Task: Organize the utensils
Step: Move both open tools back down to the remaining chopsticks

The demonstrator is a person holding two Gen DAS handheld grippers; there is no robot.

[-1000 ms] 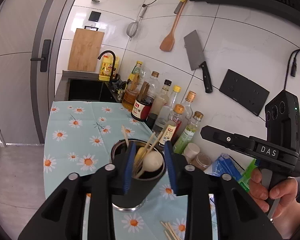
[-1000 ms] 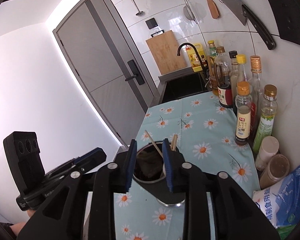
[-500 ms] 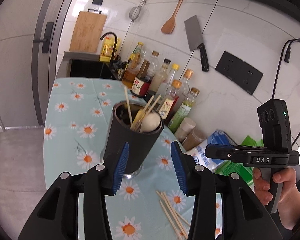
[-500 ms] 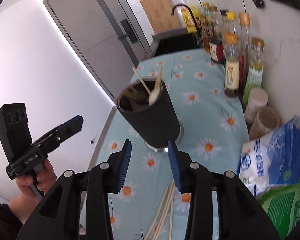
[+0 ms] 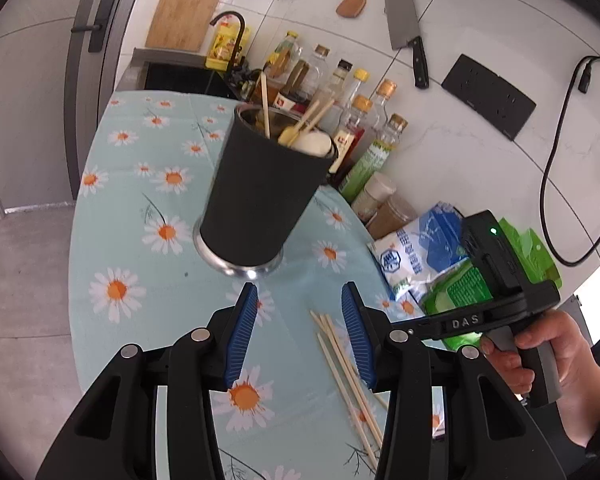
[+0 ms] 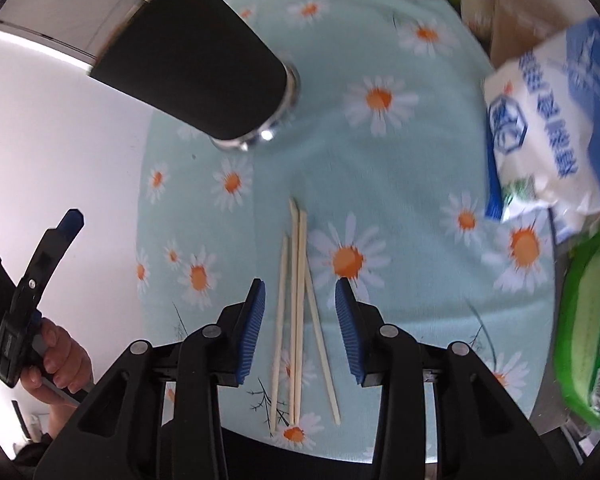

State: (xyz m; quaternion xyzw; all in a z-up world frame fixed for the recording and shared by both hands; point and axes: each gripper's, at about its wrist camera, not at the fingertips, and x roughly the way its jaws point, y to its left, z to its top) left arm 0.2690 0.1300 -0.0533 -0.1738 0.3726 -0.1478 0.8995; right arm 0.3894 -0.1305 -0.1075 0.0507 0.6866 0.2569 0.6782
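A black utensil holder (image 5: 260, 192) stands on the daisy tablecloth (image 5: 140, 208) with chopsticks and a white spoon (image 5: 312, 142) in it; it also shows in the right wrist view (image 6: 196, 60). Several loose wooden chopsticks (image 6: 296, 300) lie on the cloth, also seen in the left wrist view (image 5: 348, 380). My left gripper (image 5: 300, 332) is open and empty, just short of the holder. My right gripper (image 6: 300, 328) is open and empty, its jaws on either side of the loose chopsticks, above them.
Sauce bottles (image 5: 352, 120) and spice jars (image 5: 380, 196) line the wall behind the holder. A blue-white bag (image 6: 548, 120) and a green pack (image 6: 592, 340) lie at the right. A sink (image 5: 180, 76) is at the far end. The table edge runs along the left.
Both grippers have let go of the holder, opened and drawn back from it. The right gripper has tilted down over the loose chopsticks.
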